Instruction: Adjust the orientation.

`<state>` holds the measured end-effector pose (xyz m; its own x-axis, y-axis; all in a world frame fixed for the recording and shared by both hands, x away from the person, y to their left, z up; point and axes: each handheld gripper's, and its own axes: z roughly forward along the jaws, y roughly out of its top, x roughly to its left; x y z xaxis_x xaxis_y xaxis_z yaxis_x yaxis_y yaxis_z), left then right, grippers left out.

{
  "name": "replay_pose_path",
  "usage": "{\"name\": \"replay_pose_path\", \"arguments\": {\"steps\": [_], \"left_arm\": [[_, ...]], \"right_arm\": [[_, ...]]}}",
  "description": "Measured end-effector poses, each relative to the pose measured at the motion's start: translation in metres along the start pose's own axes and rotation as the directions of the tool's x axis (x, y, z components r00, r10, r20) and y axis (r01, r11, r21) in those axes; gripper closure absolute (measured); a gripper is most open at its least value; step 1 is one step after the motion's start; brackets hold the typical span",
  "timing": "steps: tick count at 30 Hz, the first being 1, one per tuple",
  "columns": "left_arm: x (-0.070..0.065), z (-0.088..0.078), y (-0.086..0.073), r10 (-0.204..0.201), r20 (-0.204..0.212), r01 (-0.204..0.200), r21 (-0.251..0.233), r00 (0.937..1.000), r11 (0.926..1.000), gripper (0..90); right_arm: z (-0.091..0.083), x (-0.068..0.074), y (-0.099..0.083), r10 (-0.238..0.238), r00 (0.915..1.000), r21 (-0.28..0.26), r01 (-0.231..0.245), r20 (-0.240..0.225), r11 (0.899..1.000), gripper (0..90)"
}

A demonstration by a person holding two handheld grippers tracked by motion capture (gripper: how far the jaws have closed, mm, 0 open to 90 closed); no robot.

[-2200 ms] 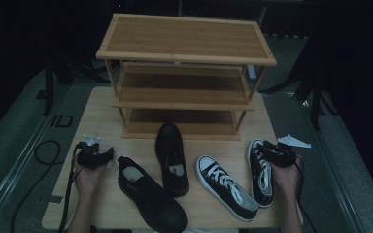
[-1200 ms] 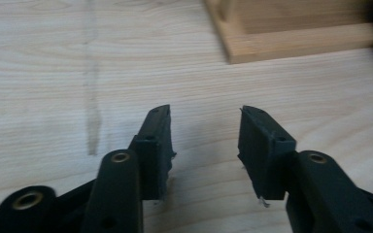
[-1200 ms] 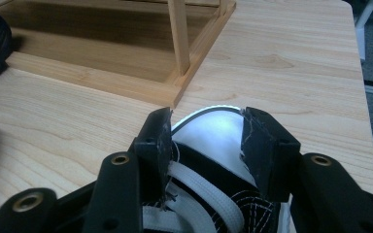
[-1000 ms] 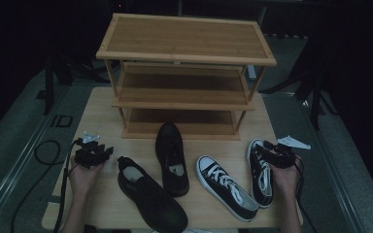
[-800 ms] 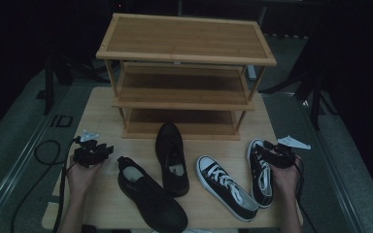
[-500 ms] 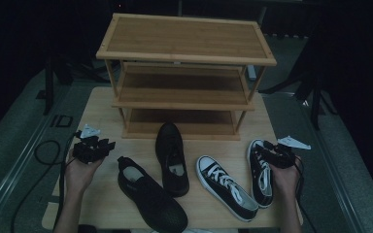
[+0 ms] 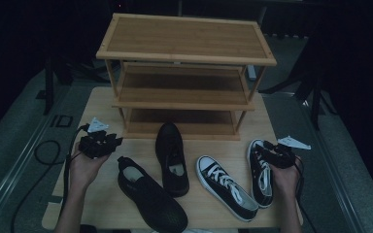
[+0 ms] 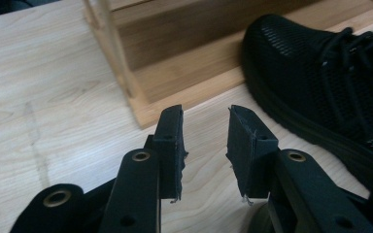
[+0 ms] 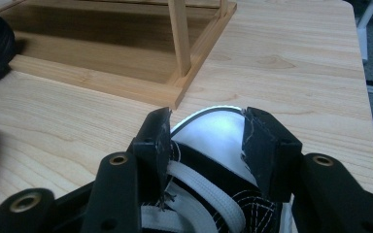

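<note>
At lower right, the right gripper (image 7: 272,154) straddles the sneaker's (image 7: 261,172) toe, fingers apart, ready to grip; the left gripper (image 7: 100,144) at mid-left has just narrowed its empty fingers.

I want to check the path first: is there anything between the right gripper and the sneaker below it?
Nothing visible. The right gripper hangs directly over the toe of the black-and-white sneaker, jaws either side of the white toe cap; whether they touch it I cannot tell.
</note>
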<state>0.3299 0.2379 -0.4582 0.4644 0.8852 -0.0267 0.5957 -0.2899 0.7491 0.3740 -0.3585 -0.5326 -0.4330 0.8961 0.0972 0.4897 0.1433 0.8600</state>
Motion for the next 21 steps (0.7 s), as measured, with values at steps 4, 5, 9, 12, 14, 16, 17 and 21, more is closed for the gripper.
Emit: {"name": "replay_pose_path", "arguments": {"steps": [4,5,9,12,14,16,17,21], "left_arm": [[-0.009,-0.001,0.009,0.03,0.015,-0.03,0.009,0.9994,0.9995,65.7],[-0.009,-0.001,0.009,0.03,0.015,-0.03,0.009,0.9994,0.9995,65.6],[-0.018,-0.003,0.018,0.058,0.036,-0.059,0.01,0.9977,0.9982,65.1],[-0.022,-0.003,0.022,0.068,0.049,-0.069,0.016,0.9965,0.9975,64.9],[-0.024,-0.003,0.024,0.075,0.058,-0.076,0.019,0.9955,0.9969,64.9],[-0.026,-0.002,0.026,0.083,0.066,-0.084,0.022,0.9944,0.9962,64.9],[-0.026,-0.002,0.026,0.083,0.066,-0.084,0.022,0.9944,0.9962,64.9],[-0.031,-0.001,0.03,0.093,0.082,-0.096,0.026,0.9923,0.9951,64.9]], "right_arm": [[0.0,0.0,0.0,0.0,1.0,0.0,0.0,0.0,1.0,53.2],[0.0,0.0,0.0,0.0,1.0,0.0,0.0,0.0,1.0,53.1],[0.0,0.0,0.0,0.0,1.0,0.0,0.0,-0.001,1.0,53.1],[0.0,0.0,0.0,0.0,1.0,0.0,0.0,-0.001,1.0,53.1],[0.0,0.0,0.0,0.0,1.0,0.0,0.0,-0.001,1.0,53.1],[0.0,0.0,0.0,0.0,1.0,0.0,0.0,-0.001,1.0,53.1],[0.0,0.0,0.0,0.0,1.0,0.0,0.0,-0.001,1.0,53.1],[0.0,0.0,0.0,-0.001,1.0,0.001,0.001,-0.002,1.0,53.1]]}}
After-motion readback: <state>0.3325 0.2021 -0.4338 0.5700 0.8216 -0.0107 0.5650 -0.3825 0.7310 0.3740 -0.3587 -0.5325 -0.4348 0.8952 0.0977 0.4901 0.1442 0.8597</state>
